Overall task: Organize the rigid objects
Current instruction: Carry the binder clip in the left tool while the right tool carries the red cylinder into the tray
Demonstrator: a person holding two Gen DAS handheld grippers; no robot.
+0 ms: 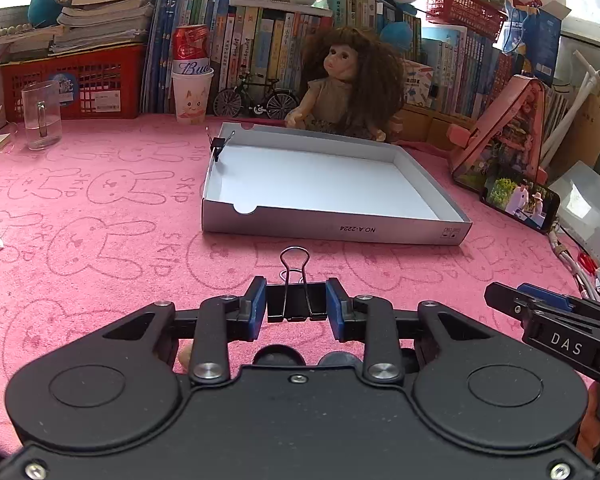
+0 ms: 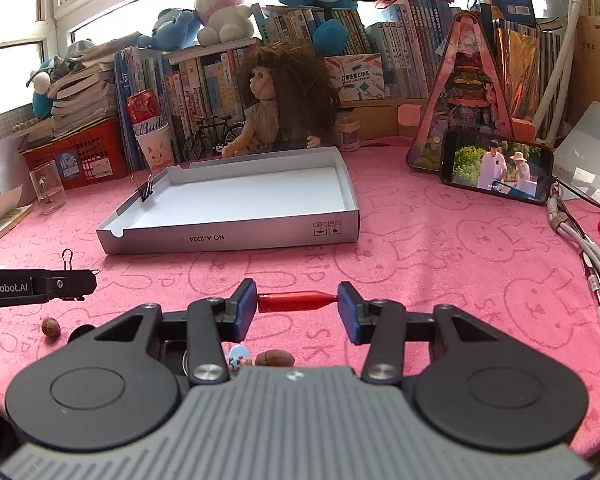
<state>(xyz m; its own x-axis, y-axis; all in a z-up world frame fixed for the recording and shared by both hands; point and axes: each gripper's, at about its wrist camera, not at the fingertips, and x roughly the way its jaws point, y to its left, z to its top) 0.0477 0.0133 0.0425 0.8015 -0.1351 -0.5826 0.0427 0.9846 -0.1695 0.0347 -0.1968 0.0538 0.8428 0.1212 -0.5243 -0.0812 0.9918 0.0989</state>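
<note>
While the left hand-held gripper (image 1: 296,304) clenches a black binder clip (image 1: 296,300) and the right hand-held gripper (image 2: 297,302) pinches a red pen cap (image 2: 296,302) end to end, the open box (image 1: 416,182) lies straight ahead on the table (image 1: 100,208), about equally near both.

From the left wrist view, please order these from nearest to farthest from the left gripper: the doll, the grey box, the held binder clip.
1. Binder clip: between the left gripper's fingers.
2. Grey box: ahead, mid-table.
3. Doll: behind the box, before the books.
</note>
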